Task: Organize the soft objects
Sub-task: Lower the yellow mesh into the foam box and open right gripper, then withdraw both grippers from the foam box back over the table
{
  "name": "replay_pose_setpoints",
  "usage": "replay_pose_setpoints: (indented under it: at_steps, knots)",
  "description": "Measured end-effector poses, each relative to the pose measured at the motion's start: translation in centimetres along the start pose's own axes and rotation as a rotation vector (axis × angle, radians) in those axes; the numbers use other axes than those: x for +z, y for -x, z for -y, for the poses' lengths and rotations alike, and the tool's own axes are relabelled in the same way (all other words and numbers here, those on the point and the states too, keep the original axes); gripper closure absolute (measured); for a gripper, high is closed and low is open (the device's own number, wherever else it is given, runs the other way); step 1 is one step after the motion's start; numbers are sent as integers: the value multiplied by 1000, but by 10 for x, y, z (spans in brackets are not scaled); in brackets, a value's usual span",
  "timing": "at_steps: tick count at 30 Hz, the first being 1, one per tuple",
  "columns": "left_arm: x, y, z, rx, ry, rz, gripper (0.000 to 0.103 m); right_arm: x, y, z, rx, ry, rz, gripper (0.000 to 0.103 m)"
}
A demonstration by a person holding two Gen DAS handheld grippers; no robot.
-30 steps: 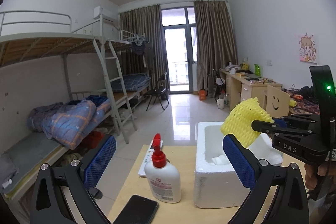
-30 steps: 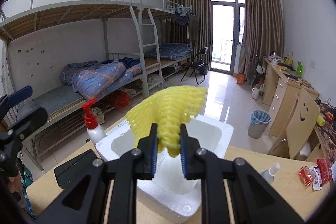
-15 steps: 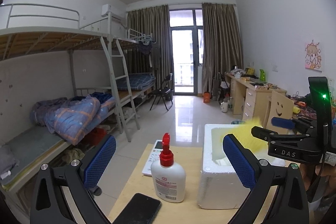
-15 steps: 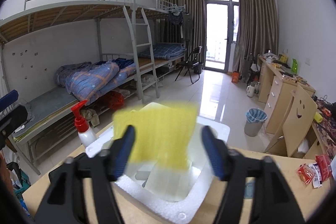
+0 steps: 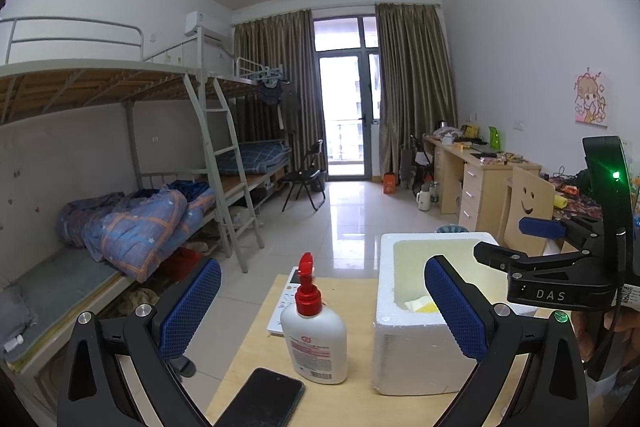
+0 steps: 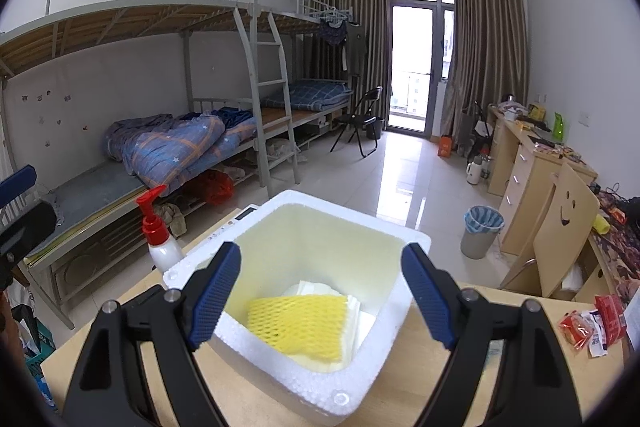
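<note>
A yellow foam net (image 6: 298, 323) lies inside the white styrofoam box (image 6: 360, 217), on top of white foam sheets. My right gripper (image 6: 320, 259) hovers over the box; its jaws are opening and nothing is between them. In the left wrist view the box (image 5: 416, 359) stands on the table, and only a corner of the yellow net (image 5: 424, 306) shows inside it. There the right gripper (image 5: 506, 239) reaches in over the box from the right. My left gripper (image 5: 322, 269) stands open and empty, to the left of the box and nearer than it.
A white lotion bottle with a red pump (image 5: 314, 335) stands left of the box on the wooden table (image 5: 360, 403). A black phone (image 5: 260, 399) lies near the front edge, a white remote (image 5: 286, 303) behind the bottle. Snack packets (image 6: 592, 319) lie at the right.
My right gripper was shut on the yellow foam net above the box; its jaws have spread wide and the net has dropped into the box. The left gripper has stayed put.
</note>
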State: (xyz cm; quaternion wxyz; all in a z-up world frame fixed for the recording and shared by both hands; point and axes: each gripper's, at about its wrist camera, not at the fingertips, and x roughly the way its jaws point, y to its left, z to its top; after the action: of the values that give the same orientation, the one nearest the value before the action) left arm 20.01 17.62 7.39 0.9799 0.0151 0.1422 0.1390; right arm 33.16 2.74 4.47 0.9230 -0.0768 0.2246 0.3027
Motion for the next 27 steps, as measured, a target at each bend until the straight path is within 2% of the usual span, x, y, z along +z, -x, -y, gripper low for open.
replay_pose_setpoints:
  at_steps: [17,23,27]
  knots:
    - [3,33,8,-22,-8,31,1,0,43,-1,-8,-14,38,17]
    - [6,53,13,-33,-12,57,1,0,71,1,-38,-23,80,2]
    - [6,67,15,-45,-10,68,1,-4,90,1,-61,-20,105,0]
